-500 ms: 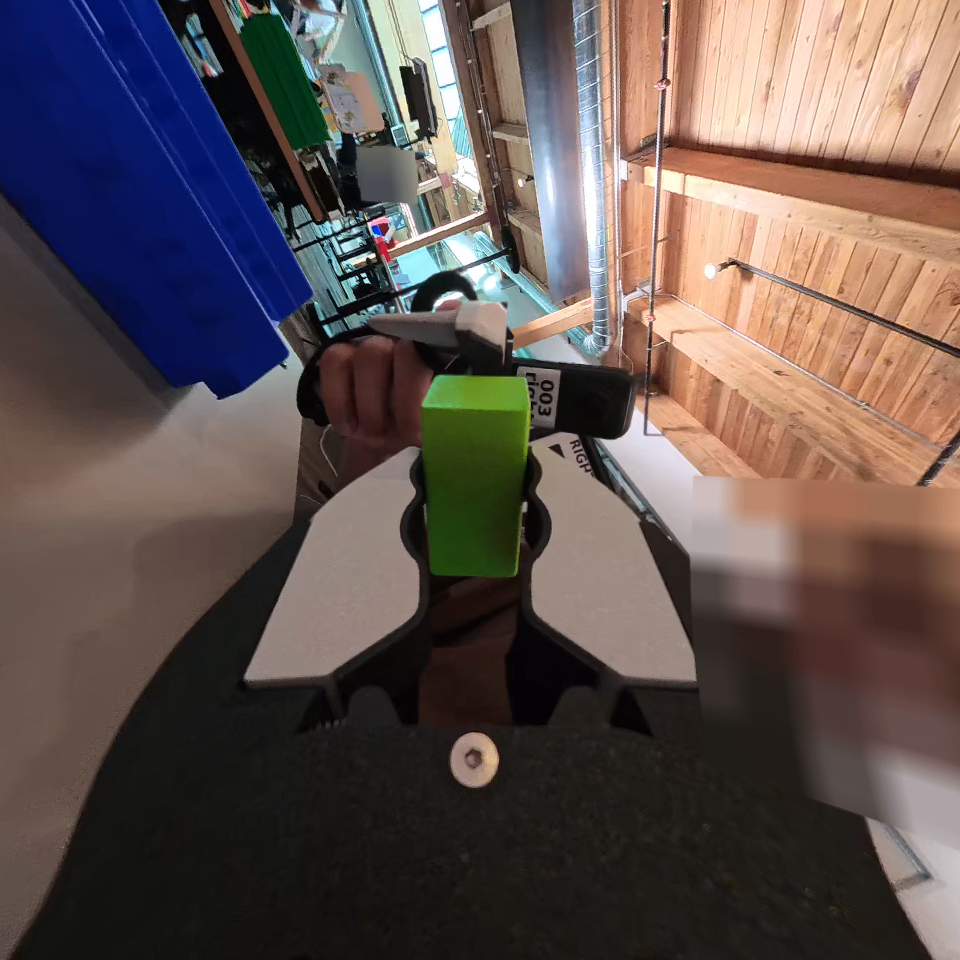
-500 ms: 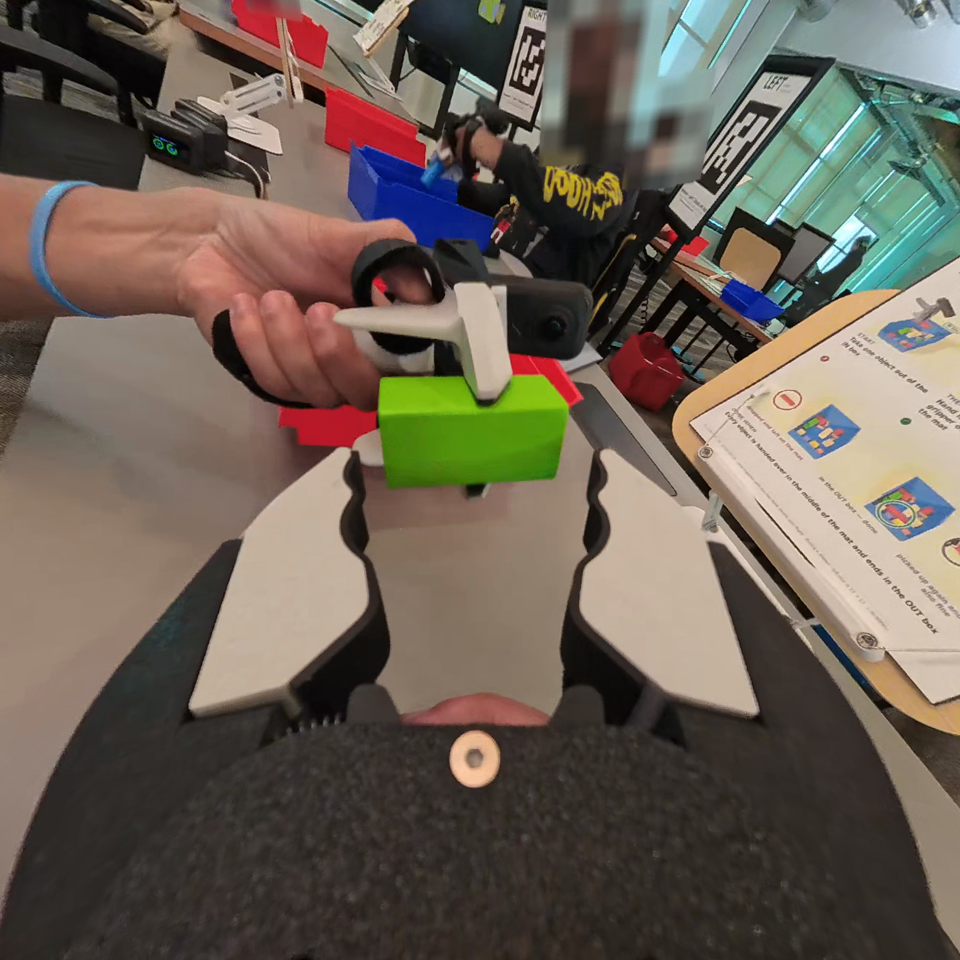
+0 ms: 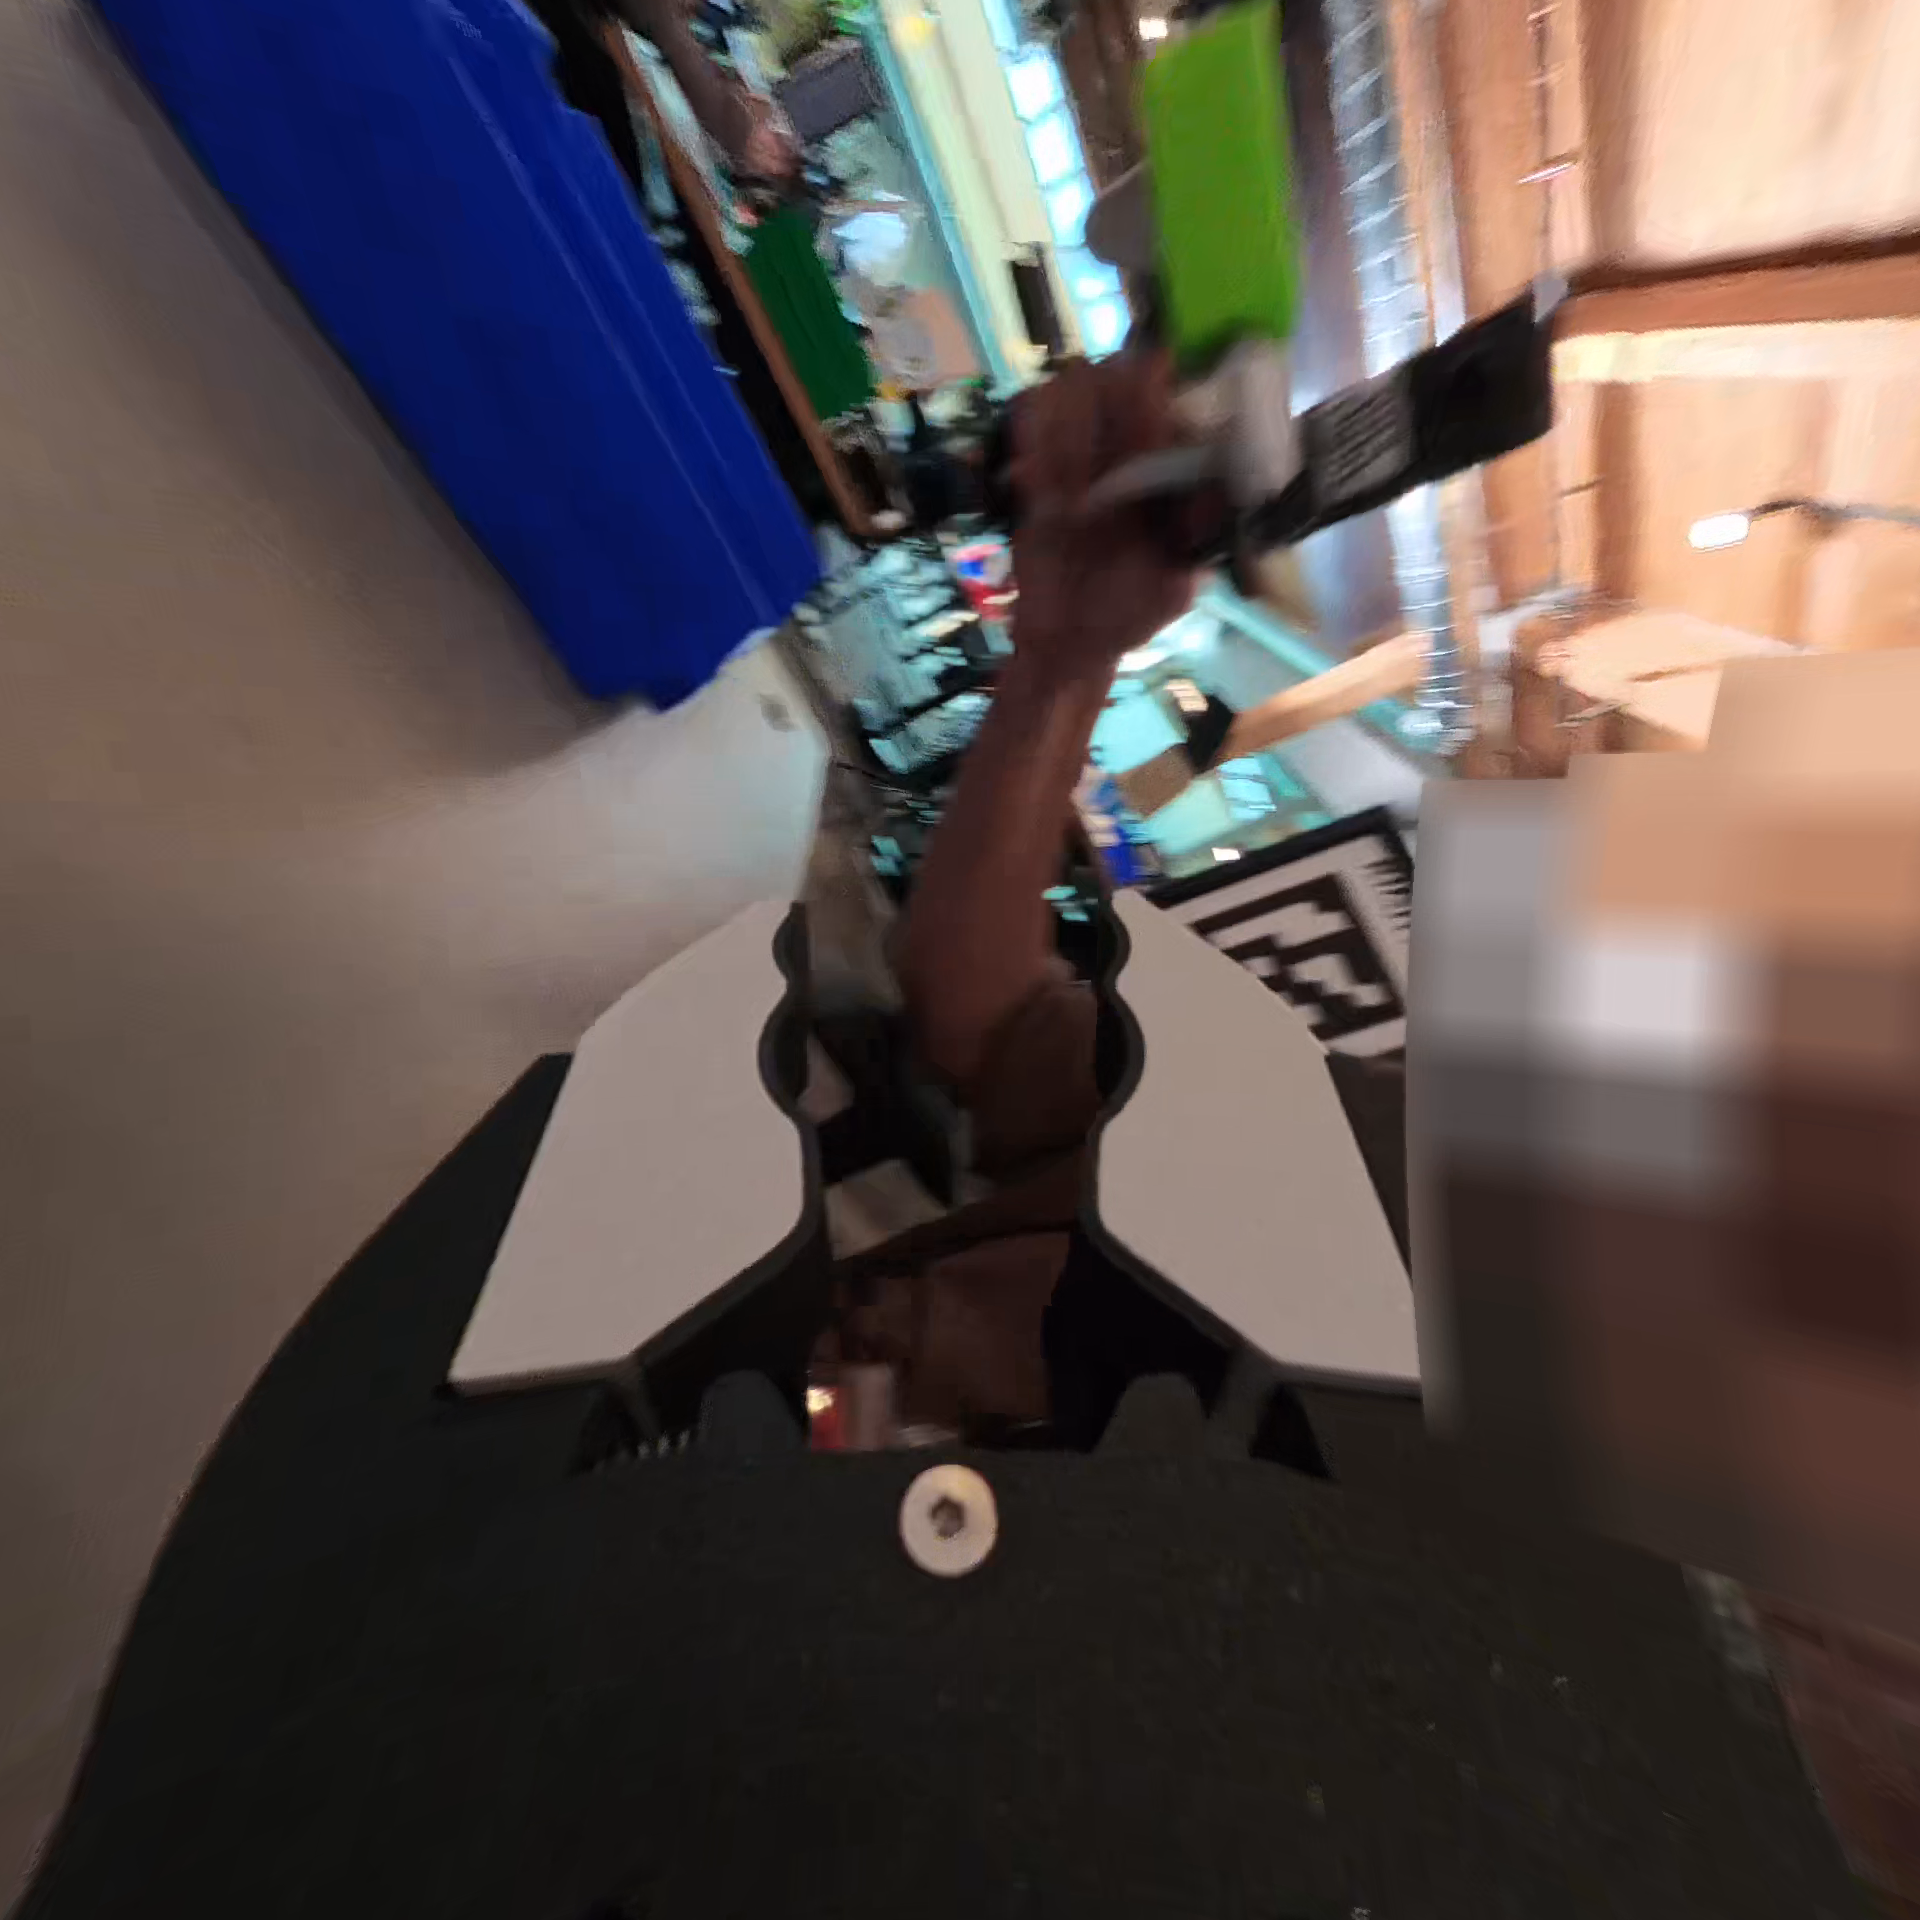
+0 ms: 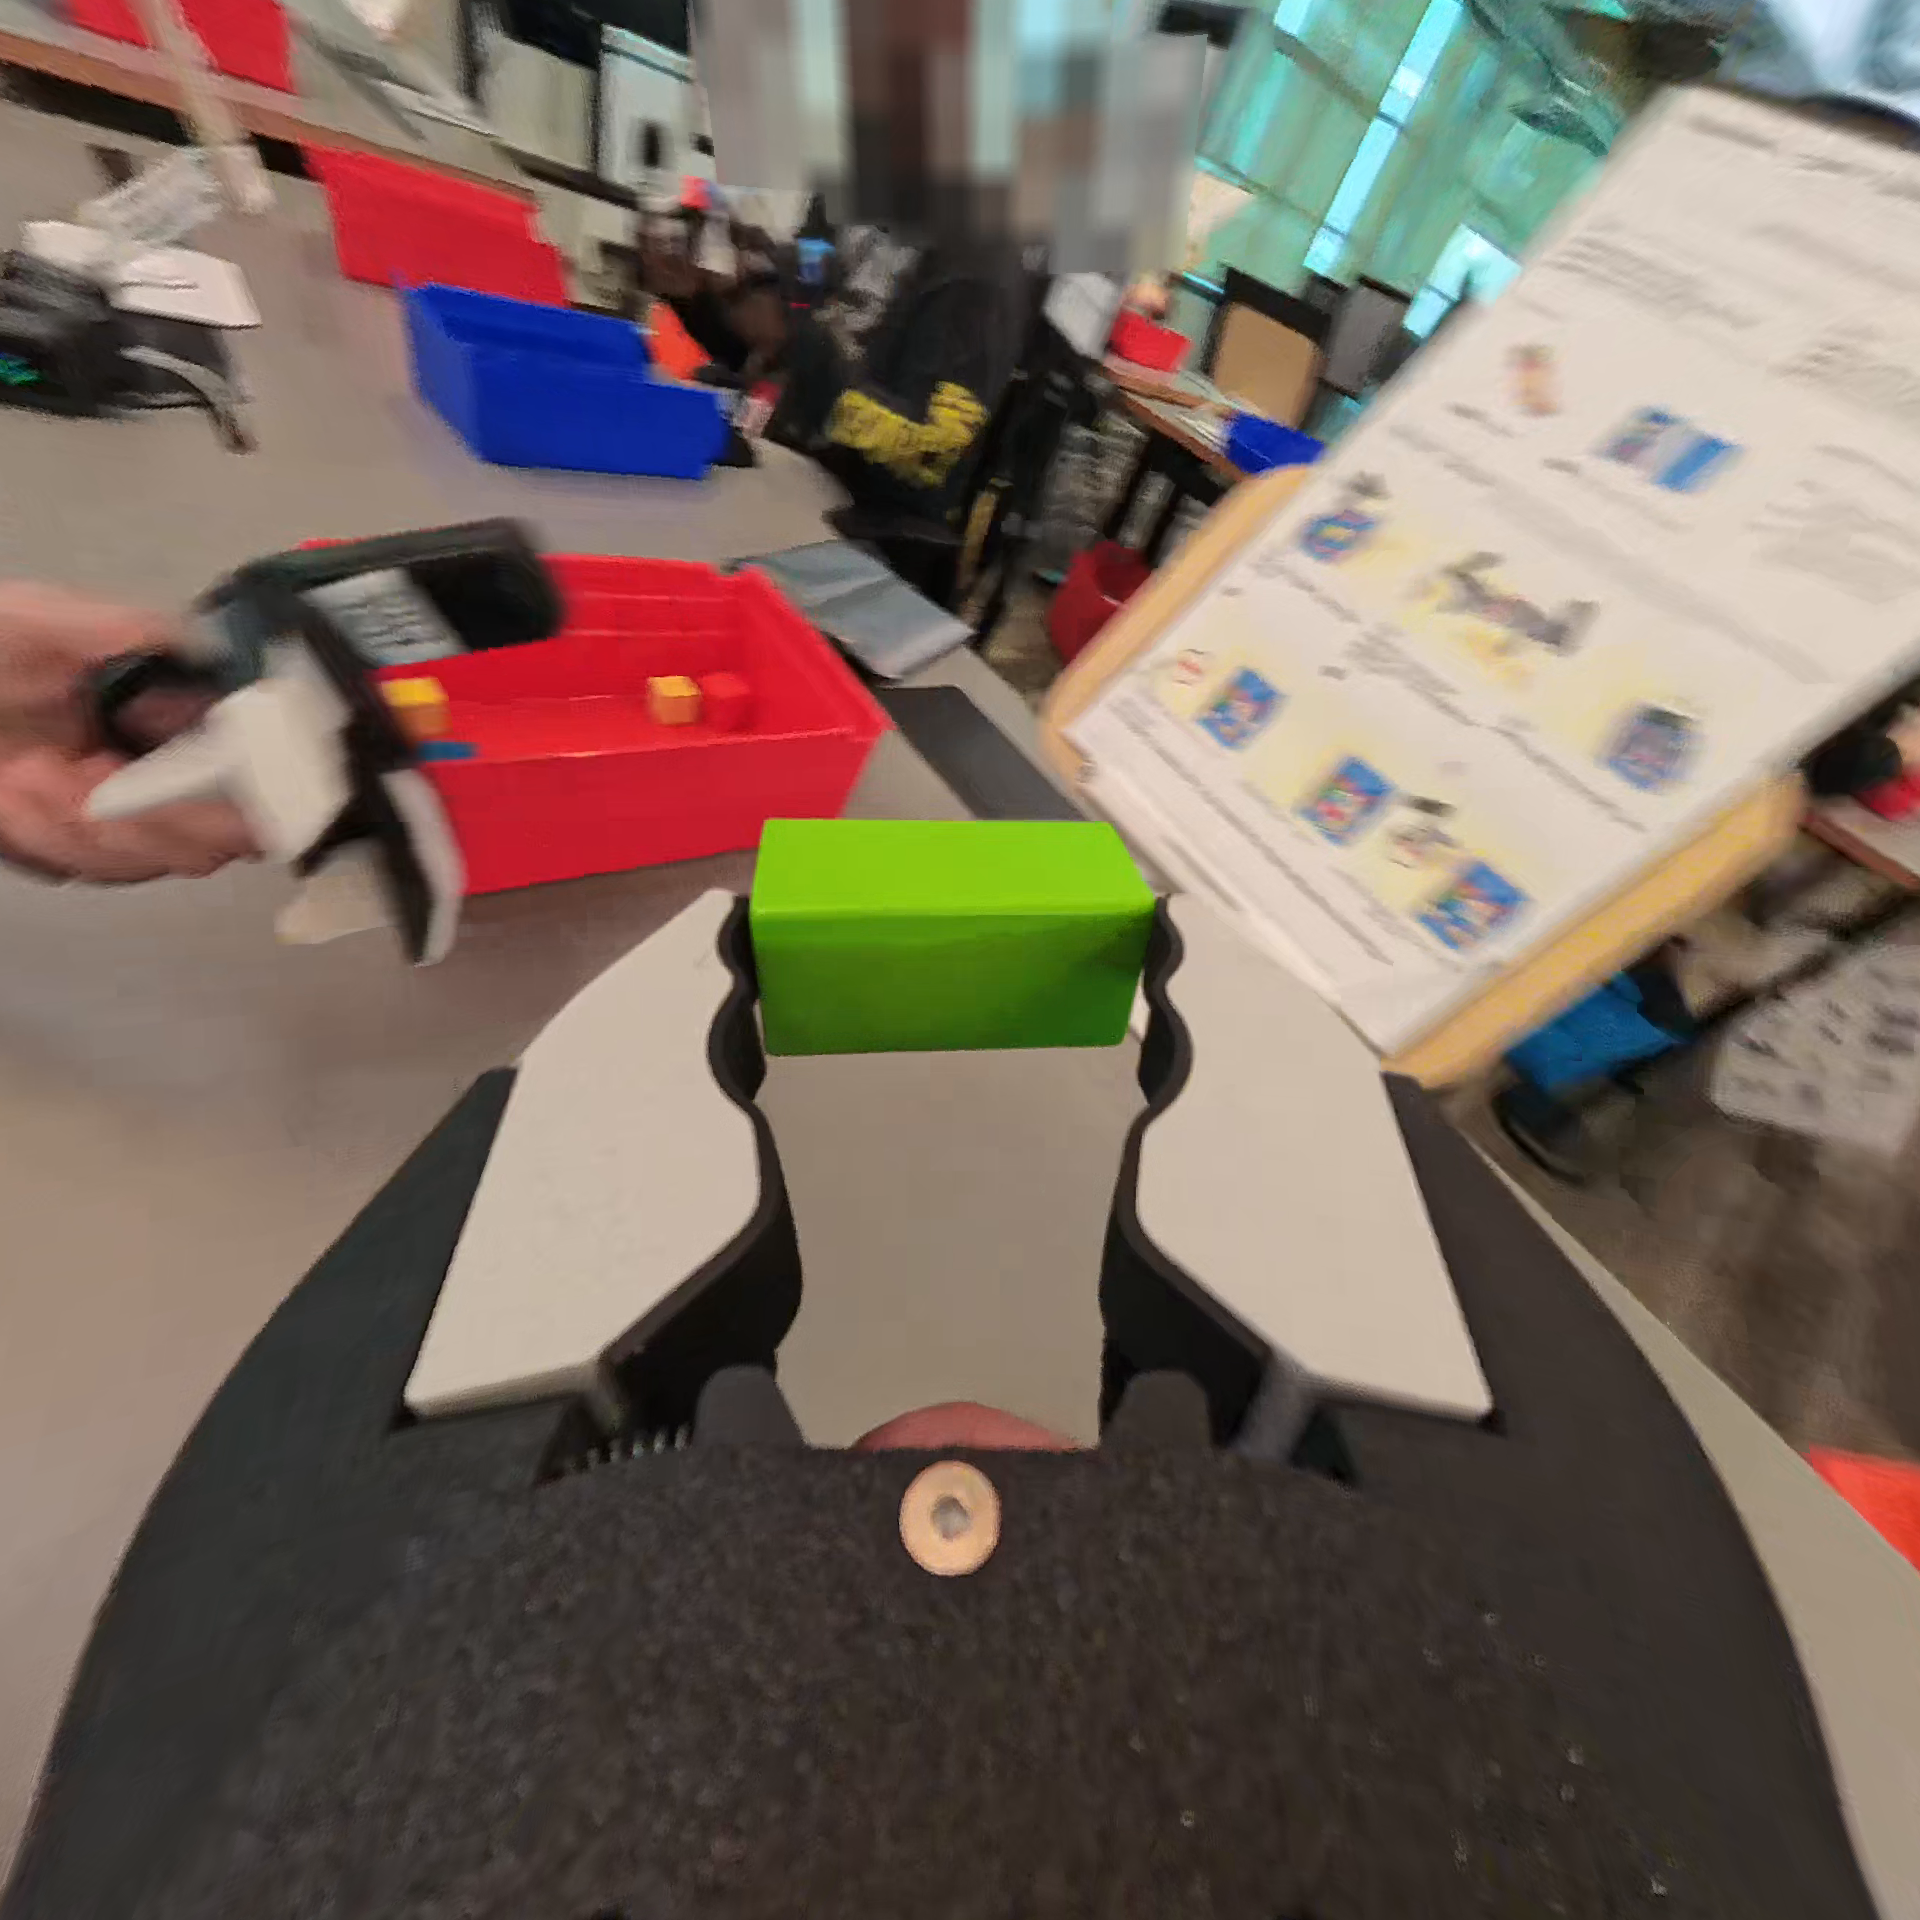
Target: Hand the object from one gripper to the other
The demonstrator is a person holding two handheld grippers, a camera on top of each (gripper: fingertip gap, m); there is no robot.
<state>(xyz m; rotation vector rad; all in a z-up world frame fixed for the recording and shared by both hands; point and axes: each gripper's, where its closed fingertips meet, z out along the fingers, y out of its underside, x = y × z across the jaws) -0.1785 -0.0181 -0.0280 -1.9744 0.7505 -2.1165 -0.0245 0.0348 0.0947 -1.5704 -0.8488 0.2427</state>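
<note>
Right wrist view: I see the green block (image 4: 940,935) clamped crosswise between my right gripper (image 4: 948,961) tips.
Left gripper (image 3: 951,997): jaws apart, empty, well clear of block.

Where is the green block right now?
The green block sits in the middle of the right wrist view, pinched between the right tool tips, above the grey table and in front of the red bin.

A workshop-like lab: grey worktables (image 4: 260,1091) with red bins (image 4: 644,769), blue bins (image 4: 561,395), an instruction board (image 4: 1507,582).
</note>
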